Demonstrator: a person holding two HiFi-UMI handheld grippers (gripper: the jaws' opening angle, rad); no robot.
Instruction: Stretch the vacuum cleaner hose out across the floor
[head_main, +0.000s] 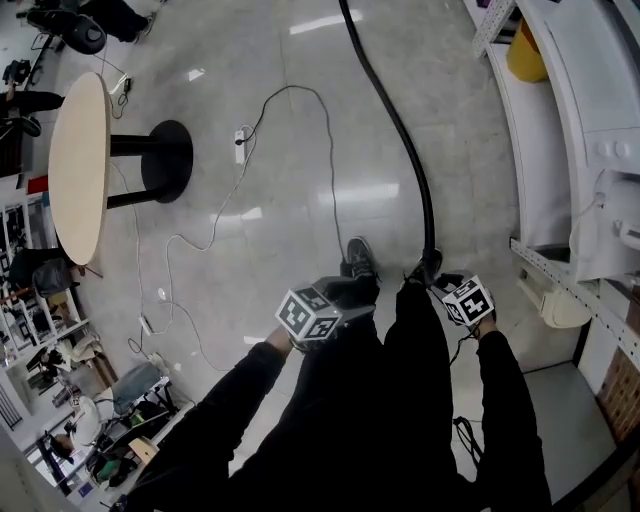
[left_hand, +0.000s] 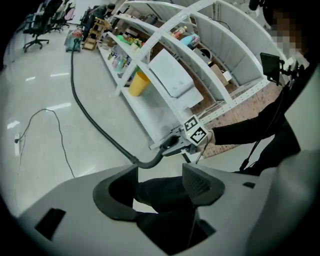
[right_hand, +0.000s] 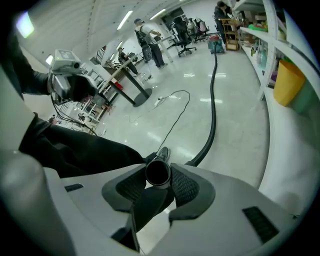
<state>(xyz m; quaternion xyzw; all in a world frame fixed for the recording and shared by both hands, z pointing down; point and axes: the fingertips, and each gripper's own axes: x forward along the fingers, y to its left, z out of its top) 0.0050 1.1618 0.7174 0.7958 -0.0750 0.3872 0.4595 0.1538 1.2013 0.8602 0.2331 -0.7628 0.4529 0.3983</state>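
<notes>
The right tongs (right_hand: 159, 176) are clamped on the open end of the black vacuum hose (head_main: 398, 125); its round mouth sits between the ribbed pads. The left tongs (left_hand: 159, 187) stand wide apart and grip nothing, with only the person's dark trouser leg behind them. From the head view, the jaws of both tongs are largely lost against the black clothing, so only the marker cubes stand out.

Just beyond the tongs a dark shoe (head_main: 360, 258) rests on the pale, glossy floor (head_main: 300, 60), which mirrors the ceiling lights. From the right tongs the hose curves away along the floor beside white shelving (head_main: 560, 150) and is cut off by the head view's top edge. Its far end reaches a small teal shape (right_hand: 217, 46) too far off to make out.

Left of the hose lies a thin cable (head_main: 325, 150) with a power strip (head_main: 240, 145), then a round table (head_main: 80, 165). Farther off are a yellow bin (right_hand: 287, 82), office chairs (right_hand: 185, 30) and standing people (right_hand: 147, 35). The labels on the shelf goods are too small to read.
</notes>
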